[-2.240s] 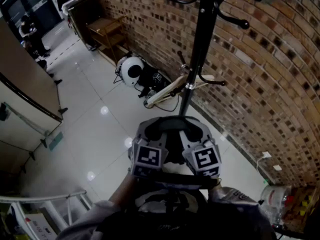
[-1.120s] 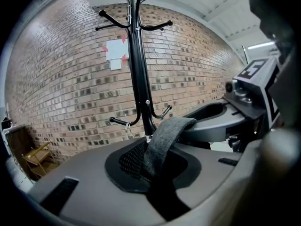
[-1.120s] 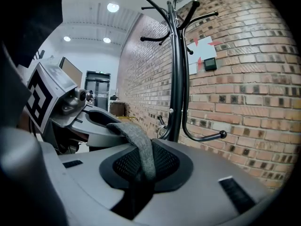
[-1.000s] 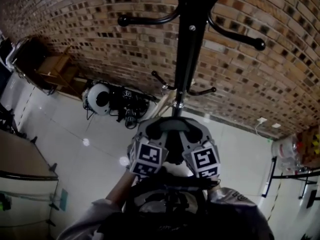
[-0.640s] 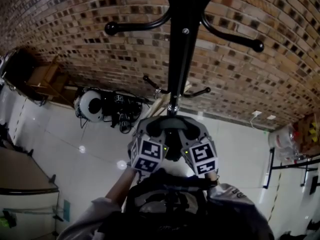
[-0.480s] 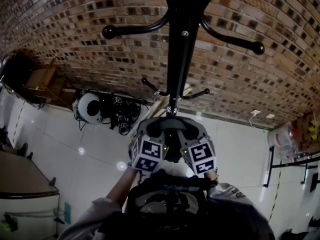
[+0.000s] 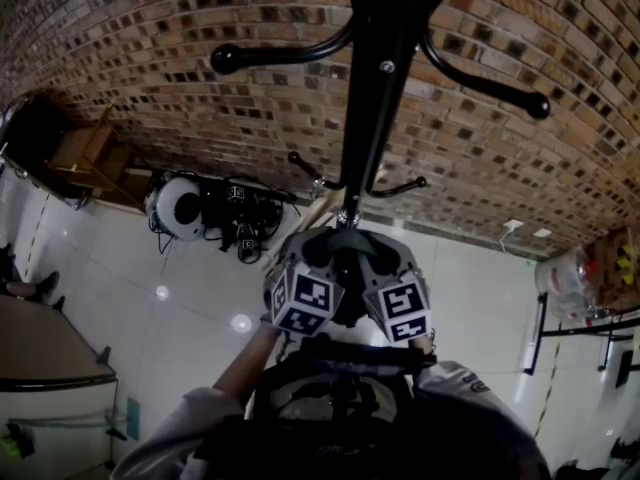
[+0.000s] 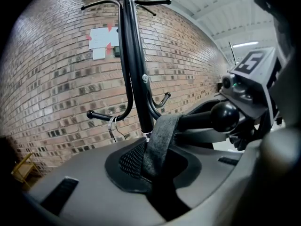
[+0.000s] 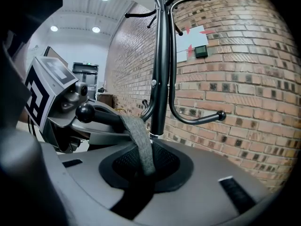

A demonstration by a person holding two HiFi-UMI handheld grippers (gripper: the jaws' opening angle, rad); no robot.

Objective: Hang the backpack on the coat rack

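Position of the carry loop (image 8: 160, 140) relative to the hook (image 8: 200, 120) is the item that matters here. We hold the backpack (image 7: 340, 418) up close against the coat rack (image 7: 372, 98), which stands just in front of the brick wall (image 7: 150, 28). One low hook of the rack runs from the pole (image 8: 134, 79) back towards us. Its long axis passes between the two grippers and its ball end (image 8: 225, 117) is nearest us. In both gripper views the grey loop lies draped over this hook, on the shank between the ball end and the pole, so we judge it past the ball. The left gripper (image 8: 151, 178) has its jaws closed on the loop, which runs down from the hook into the slot between them. The right gripper (image 9: 141, 178) is closed on the same loop in the same way, from the other side. From the head view the two grippers sit side by side, touching or nearly so, directly below the pole, with the pack body hanging under them against us. Neither gripper is nearer the hook than the other. We cannot tell whether the loop bears weight on the hook yet. The next move, as we judge it, is a straight lowering along the pole, then letting go. The risk is the loop sliding back along the shank towards the ball end.
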